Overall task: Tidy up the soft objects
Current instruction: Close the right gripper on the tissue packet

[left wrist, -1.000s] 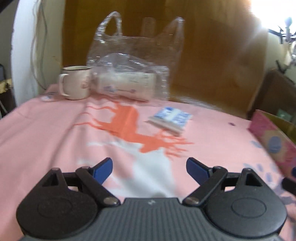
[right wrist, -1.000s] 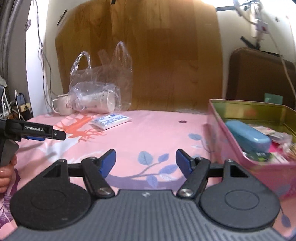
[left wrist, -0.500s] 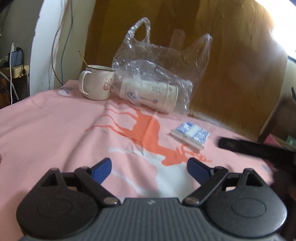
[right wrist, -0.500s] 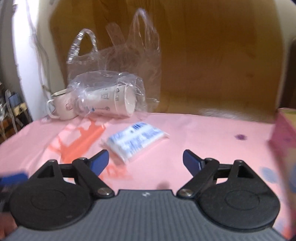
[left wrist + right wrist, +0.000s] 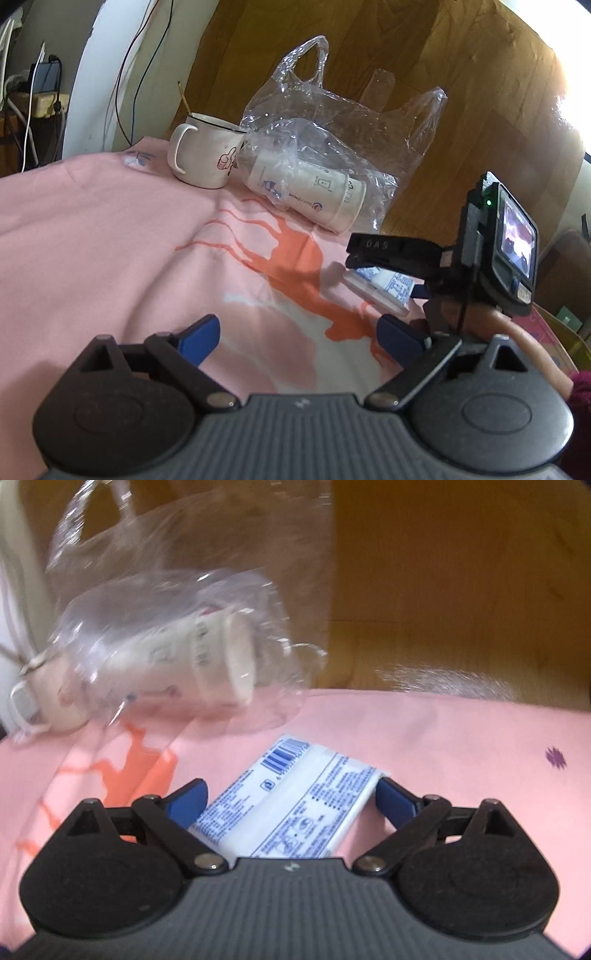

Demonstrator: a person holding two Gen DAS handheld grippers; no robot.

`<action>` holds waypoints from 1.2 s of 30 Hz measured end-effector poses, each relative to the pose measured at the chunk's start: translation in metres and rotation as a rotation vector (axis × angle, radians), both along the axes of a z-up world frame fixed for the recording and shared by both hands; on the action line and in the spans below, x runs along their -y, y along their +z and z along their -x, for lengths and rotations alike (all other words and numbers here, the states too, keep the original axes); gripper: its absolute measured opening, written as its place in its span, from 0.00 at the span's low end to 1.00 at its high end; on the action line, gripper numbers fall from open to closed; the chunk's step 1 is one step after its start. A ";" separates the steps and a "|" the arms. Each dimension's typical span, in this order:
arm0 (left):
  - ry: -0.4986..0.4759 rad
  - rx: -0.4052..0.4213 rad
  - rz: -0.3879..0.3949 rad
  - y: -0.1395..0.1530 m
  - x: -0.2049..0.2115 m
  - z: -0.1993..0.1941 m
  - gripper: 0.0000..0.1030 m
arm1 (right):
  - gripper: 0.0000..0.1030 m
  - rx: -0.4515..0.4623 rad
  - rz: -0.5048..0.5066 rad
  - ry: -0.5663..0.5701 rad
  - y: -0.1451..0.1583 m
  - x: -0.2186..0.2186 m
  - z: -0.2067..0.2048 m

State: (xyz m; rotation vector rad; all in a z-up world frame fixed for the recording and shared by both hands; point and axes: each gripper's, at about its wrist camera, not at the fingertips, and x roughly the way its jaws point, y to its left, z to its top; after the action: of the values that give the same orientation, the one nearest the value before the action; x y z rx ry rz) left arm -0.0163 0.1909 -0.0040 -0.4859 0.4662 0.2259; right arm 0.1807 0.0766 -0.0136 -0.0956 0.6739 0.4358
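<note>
- Tissue pack in white and blue wrap lies flat on the pink cloth of the table, and it sits right between the blue pads of our right gripper.
- We read the right gripper's jaws as opening, spread wide to either side of the pack; the right pad is at the pack's corner, but neither pad presses on it, so nothing is held.
- Our left gripper is released and empty, hovering over the deer print on the cloth, well short of the pack.
- From the left wrist view we see the right gripper reaching over the pack from the right.
- Behind the pack, a stack of paper cups lies on its side in a clear plastic bag, with a white mug touching it.
- We judge the step in hand to be the approach for picking up the pack.
- Next, we think, the right gripper must settle low enough, centre the pack, then close gently on its sides; the soft wrap may squash or slide on the cloth.
</note>
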 end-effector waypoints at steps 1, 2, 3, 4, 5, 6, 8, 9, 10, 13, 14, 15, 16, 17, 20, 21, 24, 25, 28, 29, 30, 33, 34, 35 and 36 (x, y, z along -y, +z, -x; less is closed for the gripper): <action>0.001 0.000 0.004 0.000 -0.001 0.000 0.93 | 0.92 0.007 0.015 0.018 0.000 0.001 0.003; 0.001 0.000 0.006 0.000 -0.001 0.000 0.93 | 0.87 0.013 0.023 0.036 0.000 0.004 0.007; 0.001 0.000 0.006 0.000 -0.001 0.000 0.94 | 0.82 0.017 0.025 0.048 0.001 0.007 0.010; 0.001 0.001 0.006 0.000 -0.001 0.000 0.95 | 0.80 0.020 0.023 0.058 0.001 0.012 0.014; 0.001 0.001 0.006 -0.001 -0.001 0.000 0.95 | 0.77 0.022 0.020 0.069 0.002 0.018 0.020; 0.000 0.001 0.005 -0.001 -0.001 0.000 0.95 | 0.76 0.022 0.018 0.079 0.002 0.023 0.022; 0.000 0.001 0.000 -0.001 0.000 0.000 0.95 | 0.75 0.030 0.020 0.107 0.003 0.037 0.035; -0.002 0.001 -0.003 0.000 0.000 0.000 0.95 | 0.75 0.029 0.013 0.121 0.003 0.046 0.043; -0.004 0.002 -0.006 0.000 0.001 0.000 0.95 | 0.75 0.022 0.008 0.135 0.004 0.056 0.051; -0.012 0.000 -0.016 0.000 0.002 -0.001 0.96 | 0.75 0.010 0.012 0.188 0.007 0.080 0.078; -0.018 0.000 -0.018 0.000 0.003 -0.001 0.96 | 0.75 0.011 0.014 0.212 0.008 0.090 0.091; -0.024 0.000 -0.021 0.000 0.004 -0.001 0.96 | 0.75 0.007 0.017 0.234 0.007 0.095 0.099; -0.034 -0.002 -0.023 0.000 0.004 -0.001 0.96 | 0.75 0.010 0.016 0.259 0.006 0.104 0.112; -0.041 -0.003 -0.026 0.000 0.005 -0.002 0.96 | 0.75 0.016 0.017 0.280 0.005 0.112 0.125; -0.063 -0.008 -0.044 0.001 0.010 -0.002 0.96 | 0.75 0.014 0.004 0.319 0.005 0.141 0.159; -0.073 -0.013 -0.053 0.001 0.012 -0.002 0.96 | 0.75 0.021 0.004 0.324 0.004 0.147 0.168; -0.105 -0.027 -0.086 0.001 0.019 -0.003 0.96 | 0.75 0.063 0.011 0.326 0.001 0.170 0.198; -0.115 -0.033 -0.102 0.001 0.023 -0.003 0.96 | 0.75 0.070 0.013 0.321 0.000 0.177 0.205; -0.133 -0.047 -0.136 0.002 0.029 -0.005 0.96 | 0.76 0.074 -0.018 0.283 -0.004 0.193 0.211; -0.139 -0.055 -0.143 0.002 0.030 -0.006 0.96 | 0.78 0.075 -0.031 0.270 -0.005 0.198 0.214; -0.146 -0.064 -0.147 0.002 0.031 -0.007 0.96 | 0.80 0.076 -0.044 0.260 -0.006 0.202 0.216; -0.158 -0.087 -0.149 0.001 0.032 -0.010 0.97 | 0.81 0.067 -0.092 0.241 -0.007 0.210 0.215; -0.160 -0.091 -0.148 0.000 0.032 -0.011 0.97 | 0.81 0.067 -0.100 0.238 -0.007 0.211 0.215; -0.162 -0.095 -0.146 0.000 0.032 -0.011 0.97 | 0.81 0.068 -0.100 0.238 -0.008 0.210 0.215; -0.163 -0.098 -0.146 0.000 0.032 -0.011 0.97 | 0.82 0.071 -0.096 0.239 -0.008 0.209 0.215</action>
State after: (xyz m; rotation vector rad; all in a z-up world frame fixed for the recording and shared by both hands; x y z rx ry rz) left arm -0.0053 0.1591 -0.0042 -0.2936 0.5778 0.1260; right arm -0.0348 -0.1321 -0.0212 -0.1012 0.5724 0.6904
